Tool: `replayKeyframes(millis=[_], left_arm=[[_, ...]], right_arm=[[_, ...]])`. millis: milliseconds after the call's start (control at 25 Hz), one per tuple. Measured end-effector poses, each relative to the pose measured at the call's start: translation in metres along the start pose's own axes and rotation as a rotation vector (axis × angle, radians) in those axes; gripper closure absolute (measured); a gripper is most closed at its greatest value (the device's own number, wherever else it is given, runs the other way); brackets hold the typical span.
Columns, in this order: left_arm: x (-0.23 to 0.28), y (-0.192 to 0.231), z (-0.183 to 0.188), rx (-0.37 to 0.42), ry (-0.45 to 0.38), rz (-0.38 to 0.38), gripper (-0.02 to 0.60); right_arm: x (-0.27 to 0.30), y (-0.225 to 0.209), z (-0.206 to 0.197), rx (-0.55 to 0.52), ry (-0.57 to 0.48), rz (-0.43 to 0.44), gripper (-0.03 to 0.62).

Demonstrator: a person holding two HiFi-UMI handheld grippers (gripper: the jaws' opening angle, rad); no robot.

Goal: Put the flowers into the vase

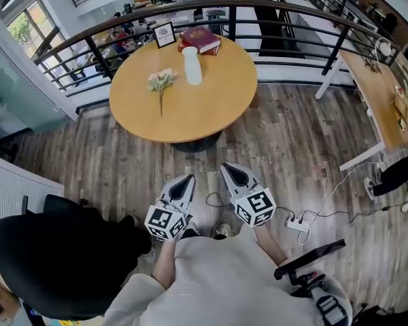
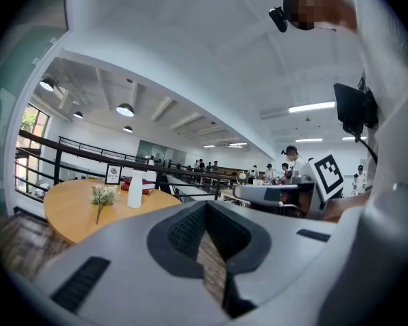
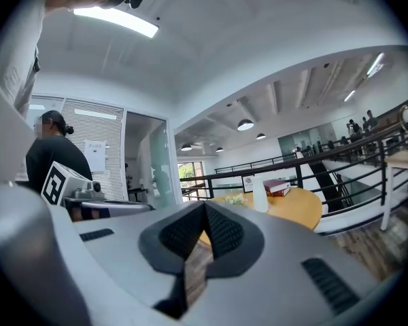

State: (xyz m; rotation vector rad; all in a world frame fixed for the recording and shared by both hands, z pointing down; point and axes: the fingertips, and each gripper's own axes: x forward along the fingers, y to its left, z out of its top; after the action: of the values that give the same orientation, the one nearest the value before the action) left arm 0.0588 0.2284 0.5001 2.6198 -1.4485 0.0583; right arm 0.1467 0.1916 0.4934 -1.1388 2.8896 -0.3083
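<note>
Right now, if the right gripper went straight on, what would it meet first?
Probably the table's near edge, seen just beyond the right gripper's shut tips, with only floor before it. Depth is unclear, so it could skim over the top.

A round table [image 1: 190,107] stands on a plank floor [image 1: 292,148] by a curved black railing [image 1: 272,9], with red books [image 1: 200,39] and a framed sign [image 1: 164,34] at its far edge, a desk [image 1: 377,94] to the right, a power strip [image 1: 298,224] on the floor and a person in black [image 1: 54,263] at lower left.
</note>
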Motion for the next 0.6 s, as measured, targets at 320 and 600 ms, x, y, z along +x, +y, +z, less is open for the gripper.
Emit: replayKeyframes(millis=[320, 600], left_arm=[[0.005, -0.003, -0.001, 0.004, -0.002, 0.027, 0.575], [0.016, 0.015, 0.0, -0.006, -0.005, 0.043, 0.575]], right_arm=[[0.002, -0.003, -0.001, -0.013, 0.001, 0.026, 0.585], [0.019, -0.014, 0.002, -0.014, 0.007, 0.029, 0.585]])
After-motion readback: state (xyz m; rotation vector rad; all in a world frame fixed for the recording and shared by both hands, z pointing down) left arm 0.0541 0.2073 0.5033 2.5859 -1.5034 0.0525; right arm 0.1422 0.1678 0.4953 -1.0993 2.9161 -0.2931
